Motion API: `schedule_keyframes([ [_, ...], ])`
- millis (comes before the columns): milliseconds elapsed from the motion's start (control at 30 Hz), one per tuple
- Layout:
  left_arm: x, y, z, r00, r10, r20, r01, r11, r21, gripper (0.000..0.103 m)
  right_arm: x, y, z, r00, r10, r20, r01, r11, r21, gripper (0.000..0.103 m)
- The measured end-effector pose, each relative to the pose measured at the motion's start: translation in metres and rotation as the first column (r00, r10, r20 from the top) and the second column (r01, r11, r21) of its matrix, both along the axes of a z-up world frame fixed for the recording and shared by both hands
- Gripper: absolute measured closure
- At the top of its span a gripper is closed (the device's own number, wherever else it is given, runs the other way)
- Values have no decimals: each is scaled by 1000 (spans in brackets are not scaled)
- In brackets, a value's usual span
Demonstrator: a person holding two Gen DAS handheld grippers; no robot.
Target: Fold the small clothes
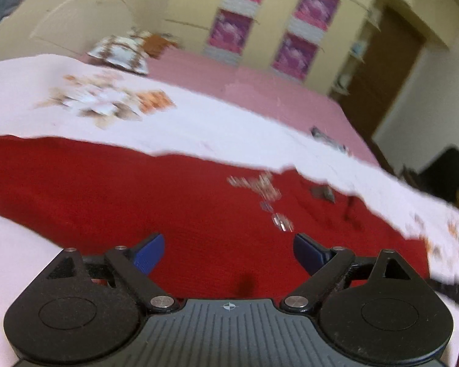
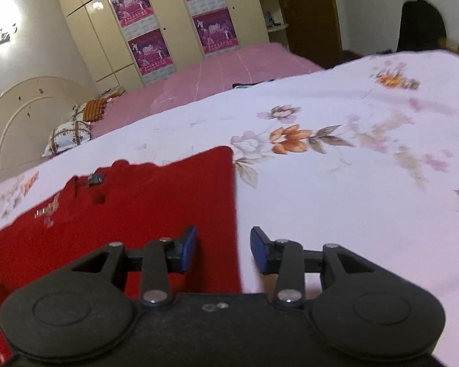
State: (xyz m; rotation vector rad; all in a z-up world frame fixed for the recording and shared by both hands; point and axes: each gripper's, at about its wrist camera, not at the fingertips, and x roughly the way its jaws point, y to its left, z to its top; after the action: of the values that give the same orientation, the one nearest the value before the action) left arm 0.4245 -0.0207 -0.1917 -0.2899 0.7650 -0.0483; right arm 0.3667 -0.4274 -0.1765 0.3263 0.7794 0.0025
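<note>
Red garment (image 1: 168, 189) lay spread flat on the floral sheet (image 1: 214, 122) of the bed. Left tool (image 1: 229, 252) hovered over the garment, blue pads wide apart, nothing between them. Right tool (image 2: 223, 250) was partly apart, straddling the garment's right edge (image 2: 234, 214), not clamping it.

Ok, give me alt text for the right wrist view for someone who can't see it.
The right gripper hovers open and empty over the straight right edge of a red garment, lying flat on a floral white bedsheet. Behind are a pink bed cover and a cream wardrobe.
</note>
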Motion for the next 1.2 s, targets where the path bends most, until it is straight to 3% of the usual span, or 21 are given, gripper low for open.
schedule_keyframes([
  [100,9,-9,-20,998,1,-61,0,1000,11,13,27,1,-9,1000,-5,-2,5,1000,30,64],
  [167,7,-14,-23,999,-14,-40,17,998,62,13,43,-1,-15,1000,-19,-11,20,998,59,65],
  [233,9,-19,-23,999,-26,-43,30,995,98,13,54,-7,-19,999,-42,-17,44,995,94,71],
  [267,9,-21,-23,999,-29,-43,34,993,111,13,57,-8,-19,999,-46,-20,48,994,102,86],
  [300,9,-22,-23,999,-30,-42,35,992,119,13,58,-8,-19,999,-47,-21,49,992,112,93],
  [333,10,-23,-24,999,-30,-44,35,992,123,13,56,-8,-18,999,-43,-19,45,993,112,93],
  [467,13,-23,-23,999,-22,-45,27,992,125,13,41,-3,-7,998,-43,56,44,999,-26,96],
  [533,16,-23,-26,999,-21,-43,26,990,136,13,35,2,-5,994,-54,100,64,993,-99,96],
  [600,16,-27,-28,999,-22,-40,28,987,158,12,41,8,-24,998,-46,41,51,988,-146,96],
  [667,19,-27,-28,999,-21,-46,28,986,162,12,41,13,-24,998,-38,56,48,983,-178,94],
  [767,15,-24,-19,999,-9,-49,15,991,133,13,36,10,-12,995,-69,71,82,979,-189,79],
  [800,13,-23,-15,999,-6,-39,10,993,117,12,31,11,-5,994,-69,90,85,978,-190,79],
  [867,8,-24,-13,1000,-2,-28,5,992,122,12,24,18,6,993,-17,118,40,978,-202,79],
  [933,11,-27,-22,998,0,-68,10,989,149,12,17,32,9,992,51,115,-28,981,-194,79],
  [1033,11,-39,-26,996,-36,-77,55,967,248,12,20,53,-9,992,121,18,-115,972,-206,82],
  [1100,8,-35,-15,995,-31,-91,51,974,222,12,17,59,-8,993,117,17,-110,967,-228,79],
  [1200,-7,-14,2,997,10,-76,2,988,155,12,7,68,10,988,147,48,-136,974,-181,75],
])
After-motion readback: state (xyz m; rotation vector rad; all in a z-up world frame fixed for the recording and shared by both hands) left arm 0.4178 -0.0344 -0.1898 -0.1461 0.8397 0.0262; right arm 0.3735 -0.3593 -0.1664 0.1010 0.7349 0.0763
